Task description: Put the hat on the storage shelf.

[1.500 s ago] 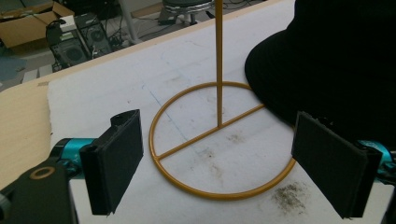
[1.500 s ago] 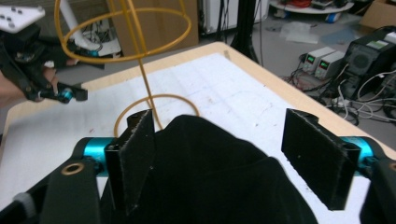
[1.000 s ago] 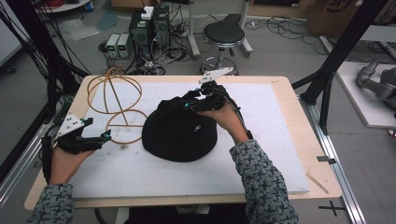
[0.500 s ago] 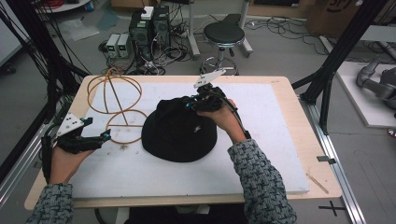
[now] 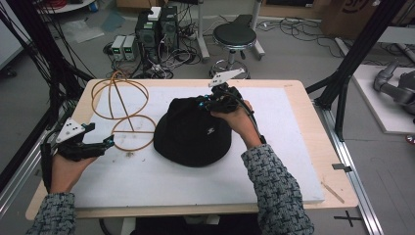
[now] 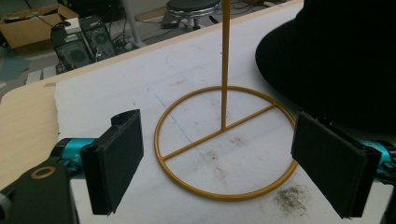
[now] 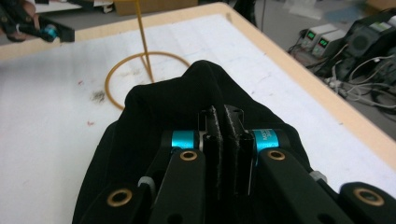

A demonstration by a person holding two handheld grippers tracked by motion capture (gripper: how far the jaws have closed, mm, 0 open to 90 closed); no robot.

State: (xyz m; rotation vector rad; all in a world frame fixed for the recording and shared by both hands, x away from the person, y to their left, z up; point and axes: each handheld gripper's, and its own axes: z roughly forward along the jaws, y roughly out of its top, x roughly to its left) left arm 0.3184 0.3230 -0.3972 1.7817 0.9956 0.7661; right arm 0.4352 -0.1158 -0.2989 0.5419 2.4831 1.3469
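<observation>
A black cloth hat point(image 5: 193, 132) lies on the white board. My right gripper point(image 5: 203, 104) is at its far edge. In the right gripper view its jaws point(image 7: 223, 135) have just been closing and stand shut, pinching a raised fold of the hat point(image 7: 177, 98). A yellow wire stand point(image 5: 120, 105) with a round base ring point(image 5: 133, 132) is left of the hat. My left gripper point(image 5: 105, 143) rests at the ring's near left, open. In the left gripper view the gripper point(image 6: 224, 163) has its pads either side of the ring point(image 6: 224, 140), touching nothing, with the hat point(image 6: 336, 56) at the upper right.
The white board point(image 5: 293, 147) covers most of the wooden table point(image 5: 313, 98). Behind the table stand a black stool point(image 5: 235, 34) and computer boxes with cables point(image 5: 156, 24). Black frame posts point(image 5: 357, 54) rise at both sides.
The right gripper's jaws have closed on the hat's far edge, and that hand has shifted slightly. The left hand and the stand have stayed where they were.
</observation>
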